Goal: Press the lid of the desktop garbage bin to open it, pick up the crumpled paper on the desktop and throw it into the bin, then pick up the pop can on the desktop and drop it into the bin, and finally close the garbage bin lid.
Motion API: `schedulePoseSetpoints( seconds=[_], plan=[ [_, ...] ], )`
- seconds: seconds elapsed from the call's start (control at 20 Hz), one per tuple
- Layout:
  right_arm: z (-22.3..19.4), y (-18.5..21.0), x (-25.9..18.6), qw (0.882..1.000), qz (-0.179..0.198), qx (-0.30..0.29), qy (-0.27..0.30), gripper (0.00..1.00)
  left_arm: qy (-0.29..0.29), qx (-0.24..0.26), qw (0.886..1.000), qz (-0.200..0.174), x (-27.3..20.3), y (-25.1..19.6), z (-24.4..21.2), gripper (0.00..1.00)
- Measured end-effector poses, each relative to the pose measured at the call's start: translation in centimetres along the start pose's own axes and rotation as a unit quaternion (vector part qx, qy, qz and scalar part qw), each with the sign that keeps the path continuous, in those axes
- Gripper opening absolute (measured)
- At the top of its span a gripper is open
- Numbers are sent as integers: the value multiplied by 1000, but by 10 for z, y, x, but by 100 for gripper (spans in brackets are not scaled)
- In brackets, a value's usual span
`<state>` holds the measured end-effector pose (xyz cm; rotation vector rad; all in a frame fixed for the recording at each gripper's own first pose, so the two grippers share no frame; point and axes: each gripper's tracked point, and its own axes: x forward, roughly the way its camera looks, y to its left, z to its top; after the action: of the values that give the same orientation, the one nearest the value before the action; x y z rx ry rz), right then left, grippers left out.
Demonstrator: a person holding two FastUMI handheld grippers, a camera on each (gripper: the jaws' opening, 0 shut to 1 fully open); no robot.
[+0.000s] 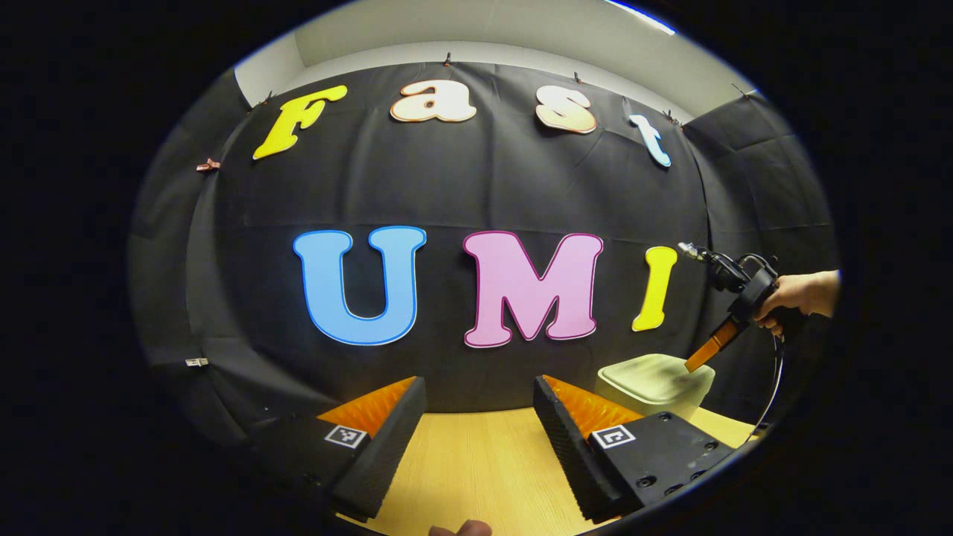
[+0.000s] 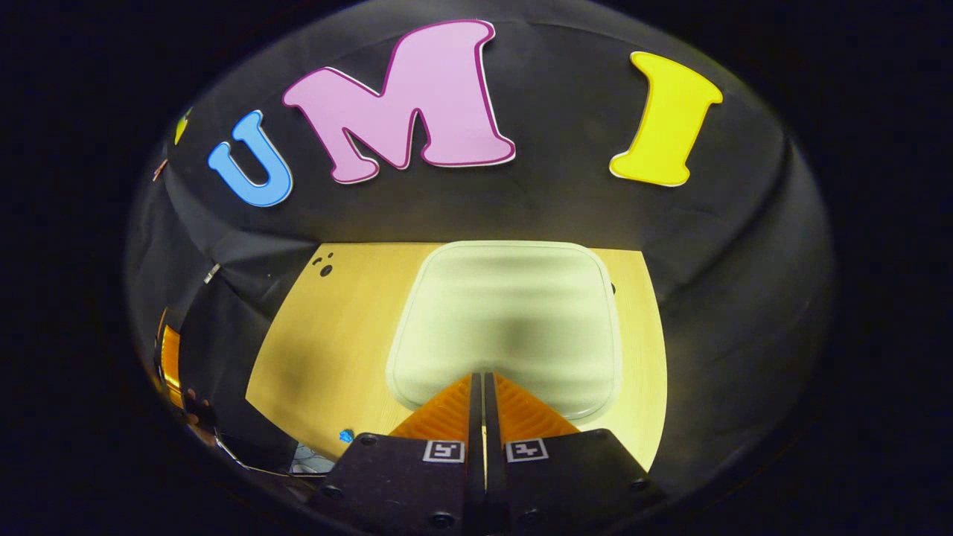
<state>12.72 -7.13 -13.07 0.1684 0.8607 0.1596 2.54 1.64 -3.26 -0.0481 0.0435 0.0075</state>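
Seen in the right gripper view: right hand-held gripper (image 2: 484, 383) closed, the two fingers pressed flat together with nothing between them, tips set at the near edge of the garbage bin lid (image 2: 510, 313) and seeming to touch it (exact contact hard to judge from this angle). Lid closed, pale and rounded-square, lying flat on top of the bin. Bin standing on the light wooden tabletop (image 2: 335, 327), toward its far right part, close to the black cloth wall (image 2: 566, 201) behind.

Seen in the left gripper view: left hand-held gripper (image 1: 479, 406) open, fingers wide apart, holding nothing, hovering above bare tabletop (image 1: 469, 461) well to the left of the bin. Farther off on the right, the garbage bin (image 1: 655, 383), with the other hand-held gripper (image 1: 696, 363) slanting down onto its lid from the upper right, held by a person's hand (image 1: 793, 298). A cable (image 1: 774, 387) hanging in a curve below that hand.

Crumpled paper and pop can: place cannot be told from these views.
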Motion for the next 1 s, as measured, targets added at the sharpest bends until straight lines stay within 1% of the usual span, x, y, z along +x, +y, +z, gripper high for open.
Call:
schedulePoseSetpoints(
  seconds=[0.1, 0.2, 0.35, 0.65, 0.85, 1.0],
  plan=[
    [0, -1, 7, 1000, 2, 6, 14, 6, -2, 0, 1000, -1, 2, 1, -1, 94],
    [-3, -9, 13, 999, -7, -2, 32, 6, -2, -4, 1000, -2, 4, 0, -1, 94],
    [-8, -9, 18, 998, -9, -9, 55, 5, -1, -10, 1000, -3, 4, 1, -2, 94],
    [-12, -10, 19, 996, 3, -9, 86, 6, 2, -12, 1000, -1, 6, 2, -5, 94],
    [-14, -11, 22, 995, 2, -19, 98, 6, 4, -13, 1000, 4, 4, 0, -7, 94],
    [-10, -10, 20, 996, -4, -30, 88, 6, 3, -14, 1000, 3, 2, -3, -5, 94]
  ],
)
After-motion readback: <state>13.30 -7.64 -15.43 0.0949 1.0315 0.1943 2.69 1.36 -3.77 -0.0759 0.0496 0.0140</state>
